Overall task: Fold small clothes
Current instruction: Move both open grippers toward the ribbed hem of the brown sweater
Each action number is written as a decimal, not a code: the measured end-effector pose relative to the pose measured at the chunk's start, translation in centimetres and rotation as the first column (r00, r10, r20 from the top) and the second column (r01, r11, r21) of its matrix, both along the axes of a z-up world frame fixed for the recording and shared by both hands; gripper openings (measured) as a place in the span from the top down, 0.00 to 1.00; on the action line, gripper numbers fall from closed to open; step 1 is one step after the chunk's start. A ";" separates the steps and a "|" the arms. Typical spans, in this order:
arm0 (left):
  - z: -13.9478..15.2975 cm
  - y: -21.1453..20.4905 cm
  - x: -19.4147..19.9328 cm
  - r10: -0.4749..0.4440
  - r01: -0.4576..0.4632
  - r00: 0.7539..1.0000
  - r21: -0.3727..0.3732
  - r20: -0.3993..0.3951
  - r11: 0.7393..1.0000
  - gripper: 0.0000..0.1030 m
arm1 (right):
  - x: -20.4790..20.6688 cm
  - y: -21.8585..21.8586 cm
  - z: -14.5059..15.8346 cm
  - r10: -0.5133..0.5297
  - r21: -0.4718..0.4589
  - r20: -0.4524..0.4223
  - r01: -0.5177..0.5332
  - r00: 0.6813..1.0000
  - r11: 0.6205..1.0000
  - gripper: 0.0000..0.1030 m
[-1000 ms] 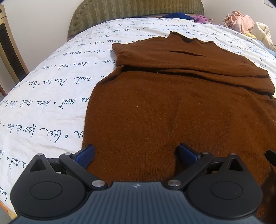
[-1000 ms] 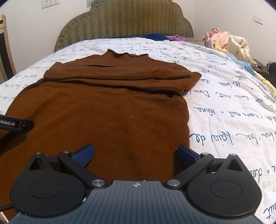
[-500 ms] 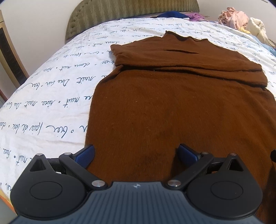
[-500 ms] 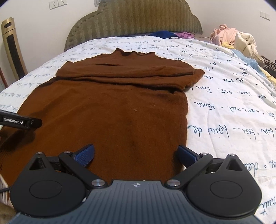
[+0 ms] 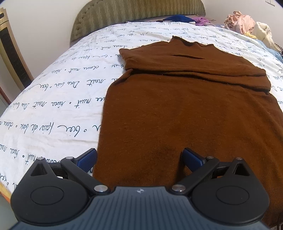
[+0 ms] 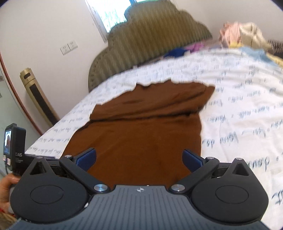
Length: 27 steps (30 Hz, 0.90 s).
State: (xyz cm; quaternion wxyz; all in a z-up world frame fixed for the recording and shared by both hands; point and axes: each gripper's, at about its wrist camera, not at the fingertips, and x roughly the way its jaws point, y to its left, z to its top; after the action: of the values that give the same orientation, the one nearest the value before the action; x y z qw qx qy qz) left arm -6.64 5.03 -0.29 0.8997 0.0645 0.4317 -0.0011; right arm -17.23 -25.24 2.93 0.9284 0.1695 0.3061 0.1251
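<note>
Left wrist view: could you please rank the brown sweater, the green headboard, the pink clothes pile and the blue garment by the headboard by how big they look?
1. brown sweater, by far the largest in frame, though also nearest.
2. green headboard.
3. pink clothes pile and blue garment: similar in size, both far off, so unranked.

Brown sweater (image 5: 185,109): matt, fuzzy knit cloth with fine lint. Bedsheet (image 5: 53,109): white woven cloth, matt and slightly creased, printed with dark script; headboard (image 5: 134,16) behind in olive ribbed upholstery. Left gripper (image 5: 139,157) and right gripper (image 6: 139,157): matt black plastic bodies, ridged grey housing, shiny metal pivot pins, blue textured rubbery pads (image 5: 87,157).
</note>
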 end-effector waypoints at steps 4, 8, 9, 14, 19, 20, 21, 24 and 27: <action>0.1 0.1 -0.1 0.001 -0.001 1.000 0.002 0.005 1.000 0.00 | -0.1 -0.2 -0.5 0.016 0.006 -0.071 -0.016 0.997 1.000 0.01; 0.3 0.3 -0.3 0.009 -0.009 1.000 -0.005 0.009 1.000 0.00 | -1.0 0.1 -1.1 0.012 -0.025 -0.104 -0.014 0.994 1.000 0.01; 0.3 0.4 -0.4 0.010 -0.010 1.000 -0.006 0.010 1.000 0.00 | -1.0 0.0 -1.2 0.011 -0.022 -0.112 -0.014 0.994 1.000 0.01; 0.4 0.8 -0.6 0.015 -0.015 1.000 -0.007 0.011 1.000 0.00 | -1.4 -0.3 -1.6 0.001 -0.043 -0.138 -0.007 0.990 0.999 0.01; 0.5 1.2 -0.7 0.023 -0.023 1.000 -0.008 0.014 1.000 0.00 | -1.6 -0.7 -2.0 0.004 -0.055 -0.142 -0.012 0.990 0.998 0.02; 0.5 1.3 -0.8 0.025 -0.025 1.000 -0.009 0.013 1.000 0.00 | -1.6 -0.8 -2.0 0.002 -0.056 -0.141 -0.010 0.990 0.998 0.02; 0.5 1.3 -0.8 0.028 -0.028 1.000 -0.009 0.012 1.000 0.00 | -1.6 -0.8 -2.1 0.001 -0.058 -0.143 -0.009 0.990 0.998 0.02; 0.5 1.4 -1.0 0.028 -0.028 1.000 -0.007 0.011 1.000 0.00 | -1.7 -0.7 -2.2 0.010 -0.062 -0.146 -0.019 0.989 0.998 0.03; 0.5 1.4 -1.2 0.025 -0.025 1.000 -0.004 0.011 1.000 0.00 | -1.7 -0.4 -2.2 0.019 -0.074 -0.150 -0.030 0.988 0.997 0.03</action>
State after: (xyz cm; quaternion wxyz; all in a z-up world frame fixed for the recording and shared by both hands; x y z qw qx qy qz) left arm -7.84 6.38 0.21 0.9021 0.0576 0.4275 0.0096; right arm -18.93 -25.68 0.73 0.9070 0.1393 0.3814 0.1118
